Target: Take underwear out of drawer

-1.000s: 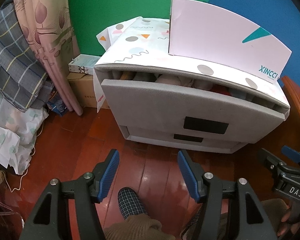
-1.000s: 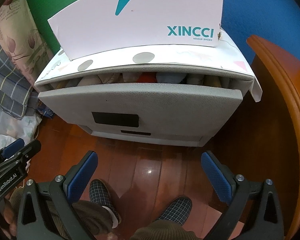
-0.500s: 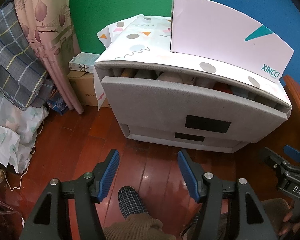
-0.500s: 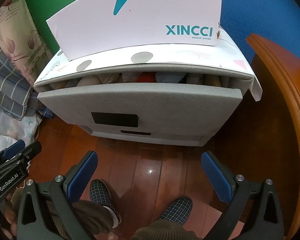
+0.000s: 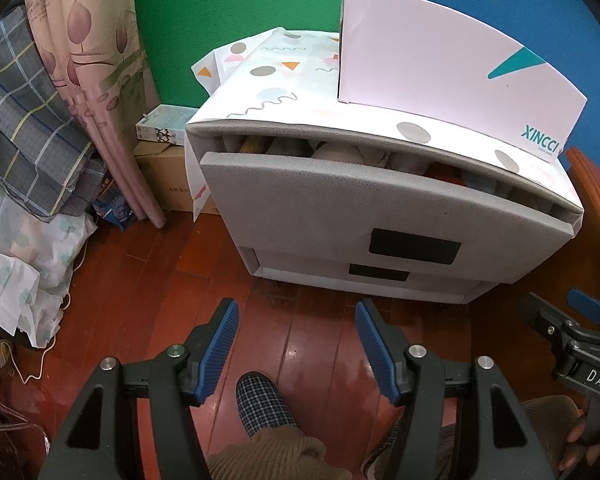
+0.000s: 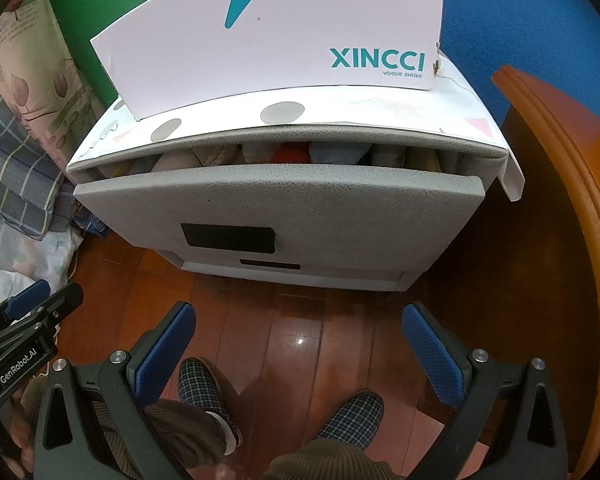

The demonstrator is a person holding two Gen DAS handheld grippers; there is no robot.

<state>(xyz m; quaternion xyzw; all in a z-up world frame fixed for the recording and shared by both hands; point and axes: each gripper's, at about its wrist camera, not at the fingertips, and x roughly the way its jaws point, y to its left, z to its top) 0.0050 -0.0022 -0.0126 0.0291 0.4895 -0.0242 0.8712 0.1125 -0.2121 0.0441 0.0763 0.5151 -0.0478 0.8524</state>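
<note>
A grey two-drawer cabinet stands on the wood floor. Its top drawer (image 5: 340, 204) (image 6: 276, 208) is pulled out a little, and folded underwear (image 5: 340, 154) (image 6: 292, 154) in beige, white, red and blue shows in the gap. My left gripper (image 5: 296, 316) is open and empty, held above the floor in front of the cabinet. My right gripper (image 6: 300, 320) is open wider and empty, also short of the drawer front. Each gripper shows at the edge of the other's view: the right one (image 5: 556, 312) and the left one (image 6: 40, 292).
A white XINCCI shoe box (image 5: 440, 64) (image 6: 276, 32) sits on the cabinet's patterned top. Curtain (image 5: 96, 92), plaid bedding and cardboard boxes (image 5: 164, 184) crowd the left. A wooden furniture edge (image 6: 560, 168) curves at the right. The person's slippered feet (image 6: 204, 384) stand below the grippers.
Both grippers have drifted slightly; the cabinet sits a little lower and nearer in the left view. The jaws and the drawer are unchanged.
</note>
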